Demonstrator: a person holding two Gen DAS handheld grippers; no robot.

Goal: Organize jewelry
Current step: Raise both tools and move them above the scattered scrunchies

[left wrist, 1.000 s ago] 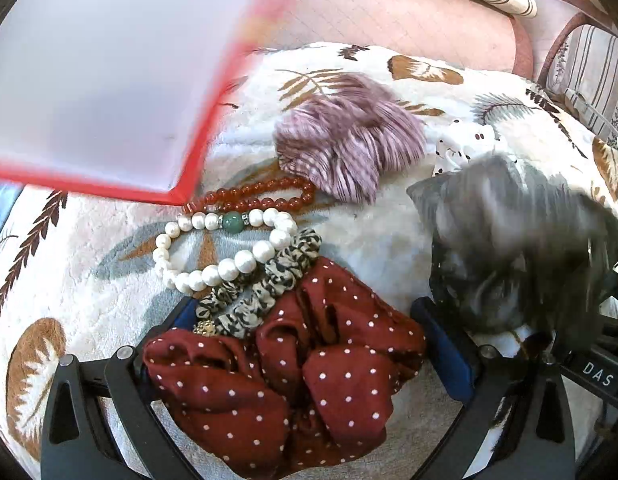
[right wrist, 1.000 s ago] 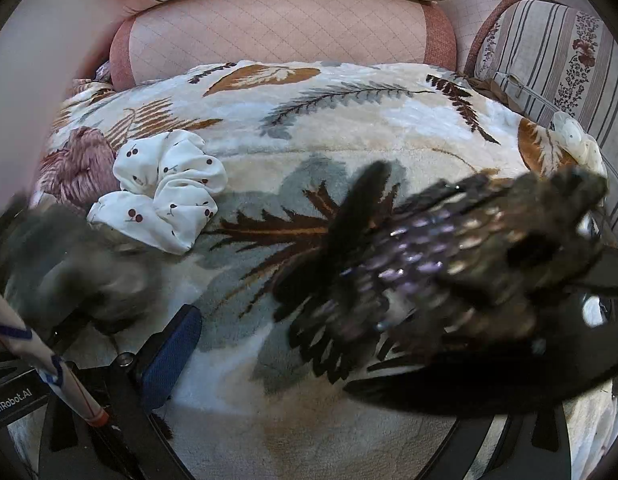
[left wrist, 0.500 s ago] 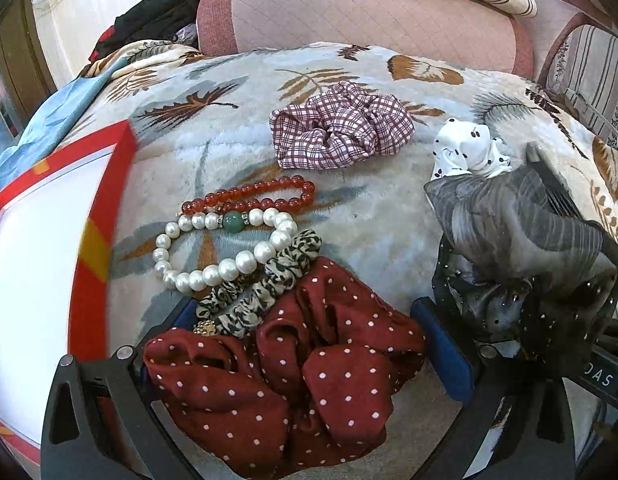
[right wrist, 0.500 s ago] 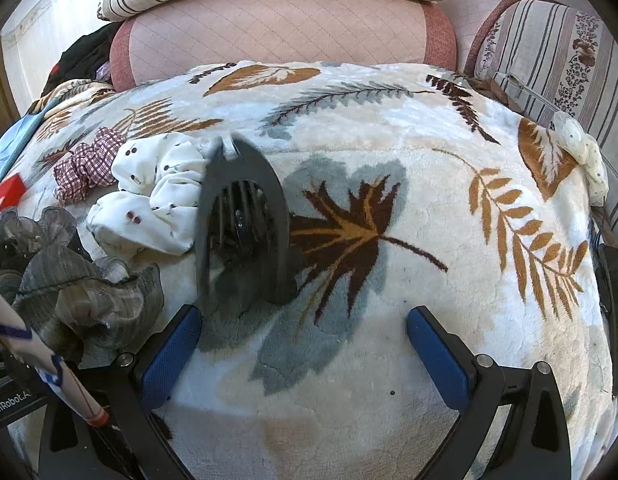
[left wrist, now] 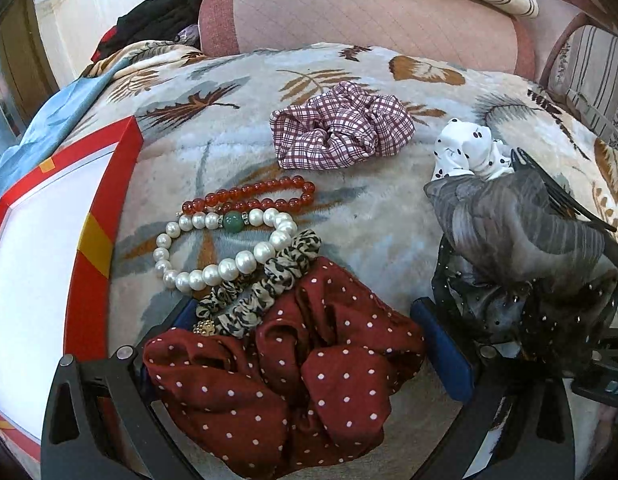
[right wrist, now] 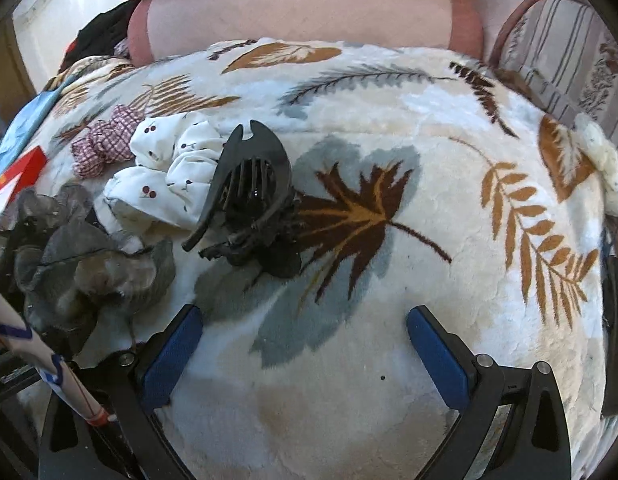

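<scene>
On the leaf-print blanket [left wrist: 369,220], my left gripper [left wrist: 305,312] stands open around a dark red polka-dot scrunchie [left wrist: 289,380], which lies loose between the blue pads. Just beyond it lie a leopard-print hair tie [left wrist: 265,284], a pearl bracelet [left wrist: 213,268] and a red bead bracelet [left wrist: 249,198]. Farther off sit a plaid scrunchie [left wrist: 341,128] and a white dotted scrunchie [left wrist: 465,152]. A grey scrunchie [left wrist: 517,232] is piled on a black sheer one [left wrist: 509,312] at the right. My right gripper [right wrist: 305,356] is open over bare blanket. A black claw clip [right wrist: 249,192] lies ahead of it, against the white scrunchie [right wrist: 165,172].
A white tray with a red rim [left wrist: 89,280] lies flat at the left edge of the blanket. A pink cushion [left wrist: 369,12] and striped pillows close off the back. A white stick with blue marks [right wrist: 49,360] crosses the right view's lower left, near the grey scrunchie [right wrist: 89,264].
The red-rimmed tray came down from in front of the left camera to lie at the left. The black claw clip dropped from near the right camera onto the blanket.
</scene>
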